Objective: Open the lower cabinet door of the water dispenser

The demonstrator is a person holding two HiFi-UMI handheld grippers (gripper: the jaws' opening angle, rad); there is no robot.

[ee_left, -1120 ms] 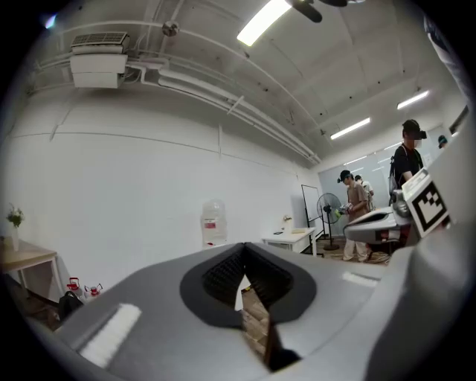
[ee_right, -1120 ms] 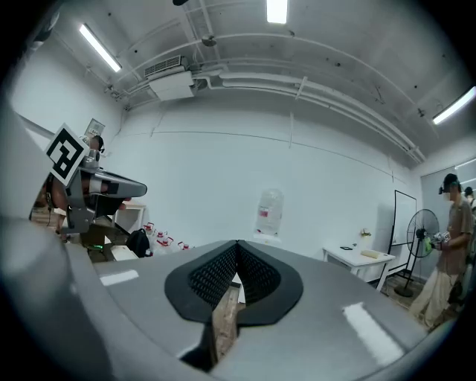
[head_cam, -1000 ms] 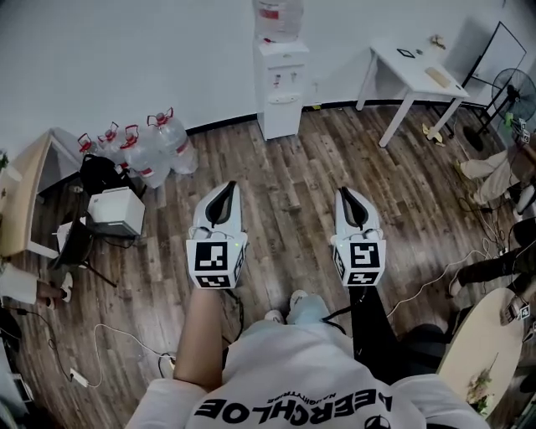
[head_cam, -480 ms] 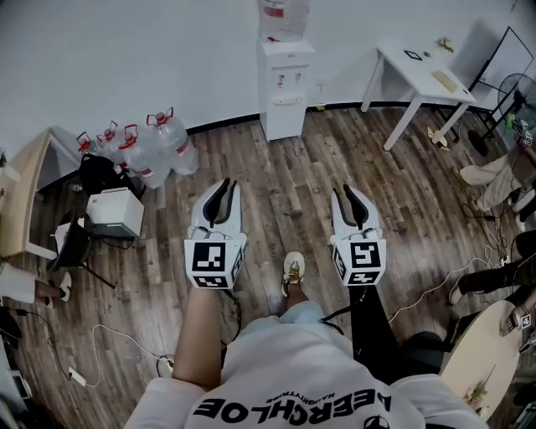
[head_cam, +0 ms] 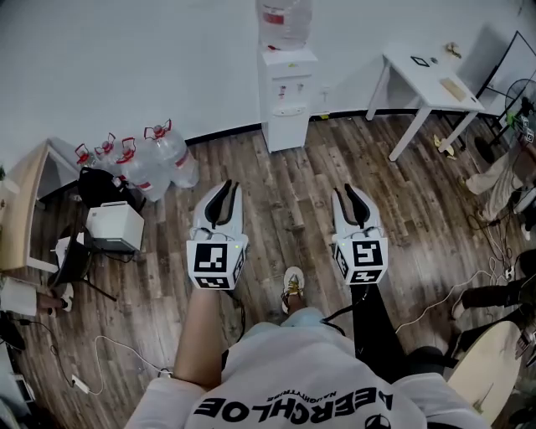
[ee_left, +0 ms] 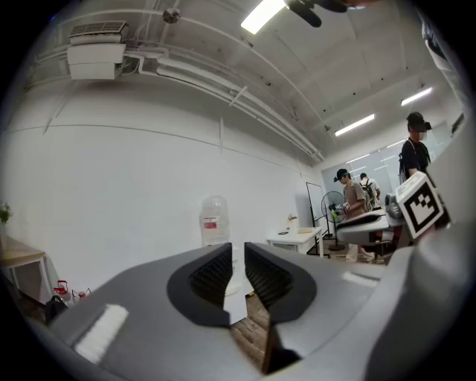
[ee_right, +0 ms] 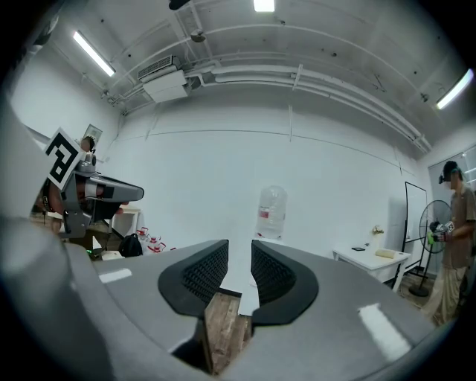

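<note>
the water dispenser (head_cam: 286, 100) stands against the white wall with a clear bottle (head_cam: 283, 21) upturned on its top, and its lower cabinet door (head_cam: 290, 130) sits flush and shut. the left tool (head_cam: 224, 186) and the right tool (head_cam: 354, 191) are both well short of the dispenser. they are held level over the wood floor (head_cam: 276, 193), side by side and pointing toward it. the left tool's jaws are parted by a narrow slit with nothing in it. the right tool's jaws have just been opening and stand a little wider, also empty. the dispenser shows through both gaps. left of the dispenser, 4 red-capped water jugs (head_cam: 151, 155) sit by the wall. right of the dispenser stands a white counter (head_cam: 427, 75).
</note>
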